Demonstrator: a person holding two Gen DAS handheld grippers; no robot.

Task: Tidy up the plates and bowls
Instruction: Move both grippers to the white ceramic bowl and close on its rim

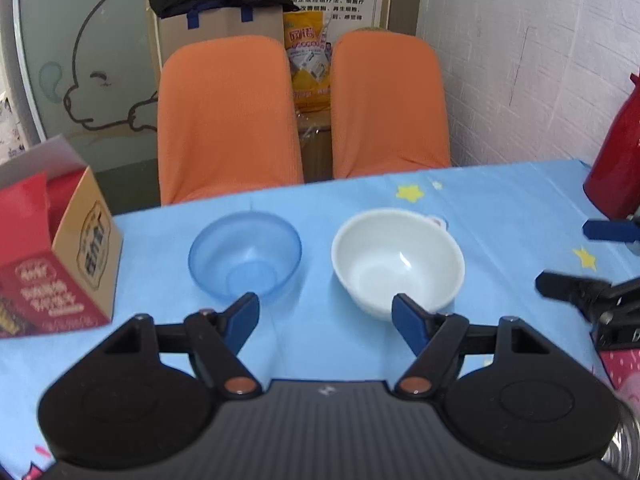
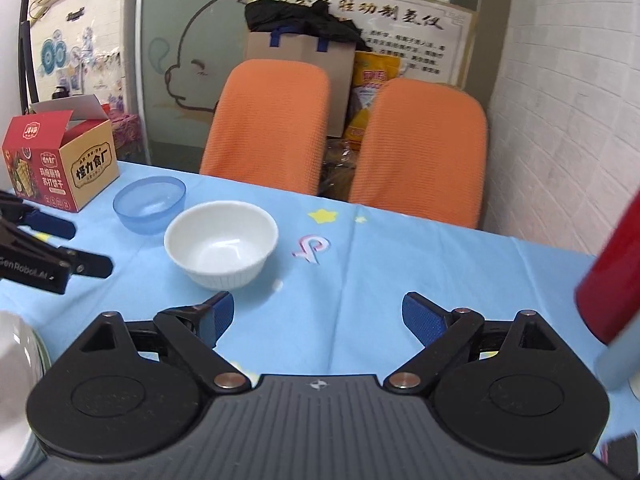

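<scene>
Left gripper held low over the blue star-print tablecloth, levelled at the gap between both bowls; jaws spread wide, gripping nothing. Right gripper likewise low, agape, empty. Translucent blue plastic bowl beside white ceramic bowl, apart, upright. Red cylindrical flask cut off at frame edge.

Translucent blue bowl and plain white bowl sit on a sky-blue tablecloth printed with yellow stars; the snack carton is red and tan with dark lettering; both chair backs are orange; the thermos is glossy red; gripper pads are blue on black arms
</scene>
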